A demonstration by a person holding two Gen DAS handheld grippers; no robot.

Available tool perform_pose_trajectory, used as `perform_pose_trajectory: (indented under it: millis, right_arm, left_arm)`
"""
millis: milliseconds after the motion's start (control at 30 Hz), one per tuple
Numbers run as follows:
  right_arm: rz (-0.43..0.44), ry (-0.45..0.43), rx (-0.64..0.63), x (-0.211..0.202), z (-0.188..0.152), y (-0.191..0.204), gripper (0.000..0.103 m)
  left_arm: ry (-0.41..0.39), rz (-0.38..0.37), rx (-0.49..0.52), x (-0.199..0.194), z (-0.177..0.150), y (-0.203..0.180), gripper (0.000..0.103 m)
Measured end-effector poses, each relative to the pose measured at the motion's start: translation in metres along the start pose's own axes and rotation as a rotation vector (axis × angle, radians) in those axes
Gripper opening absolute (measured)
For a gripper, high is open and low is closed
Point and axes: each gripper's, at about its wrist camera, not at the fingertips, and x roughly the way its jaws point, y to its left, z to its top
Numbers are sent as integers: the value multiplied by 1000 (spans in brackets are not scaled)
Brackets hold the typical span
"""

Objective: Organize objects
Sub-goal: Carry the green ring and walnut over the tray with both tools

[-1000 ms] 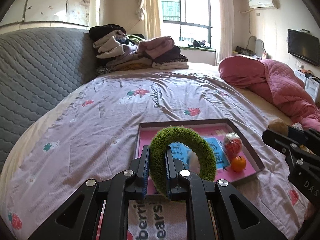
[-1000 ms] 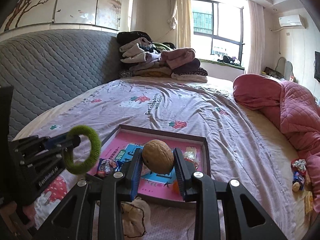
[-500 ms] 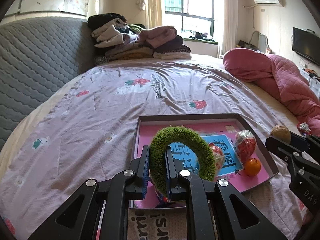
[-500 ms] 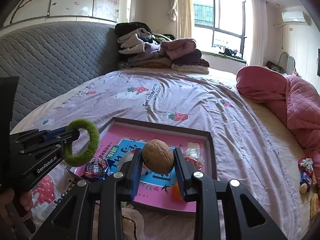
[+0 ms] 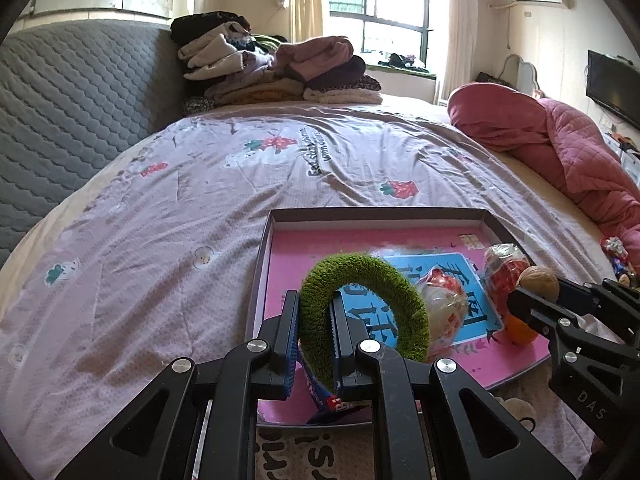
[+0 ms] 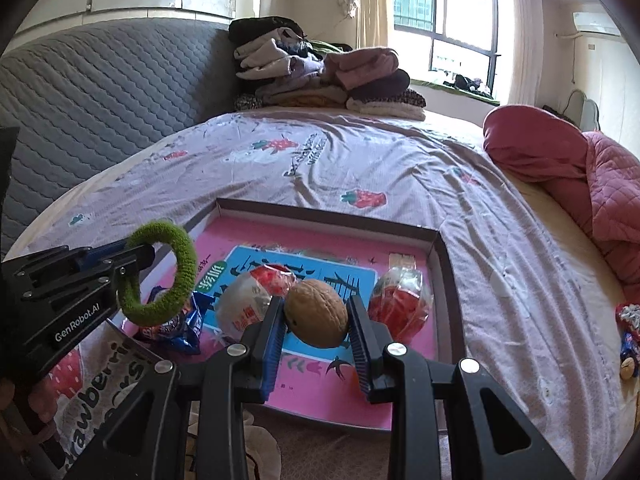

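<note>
Left gripper point(image 5: 314, 340) has its jaws pinching a fuzzy green ring point(image 5: 362, 304), gripped on its left arc, ring standing upright over the near-left part of the tray point(image 5: 376, 213). Right gripper point(image 6: 316, 330) has its jaws clamped on a walnut point(image 6: 317, 312), one pad on each side, held above the tray's near-middle. Tray is a shallow dark-rimmed box with pink floor and a blue printed panel, lying on the bed point(image 5: 160, 248) with its strawberry-print sheet. In the tray: two clear-wrapped red-and-white snacks, one point(image 6: 256, 294) near centre, one point(image 6: 400, 304) toward the right rim; a blue snack packet point(image 6: 176, 326) at the near-left corner under the ring; a small orange fruit point(image 5: 520, 332), partly hidden behind the right gripper in the left view. Loose wrapped candies point(image 6: 628, 332) lie on the sheet well right of the tray. Folded clothes pile point(image 5: 276, 68) at the headboard, pink quilt point(image 5: 560, 152) on the right.
</note>
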Motion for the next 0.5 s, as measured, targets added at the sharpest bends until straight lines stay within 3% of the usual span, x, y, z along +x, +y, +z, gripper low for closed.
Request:
perform_pose_trajectory:
  millis: [500]
  right_arm:
    - [2, 33, -8, 13, -8, -1, 32]
  left_arm:
    - [11, 7, -1, 8, -4, 3, 13]
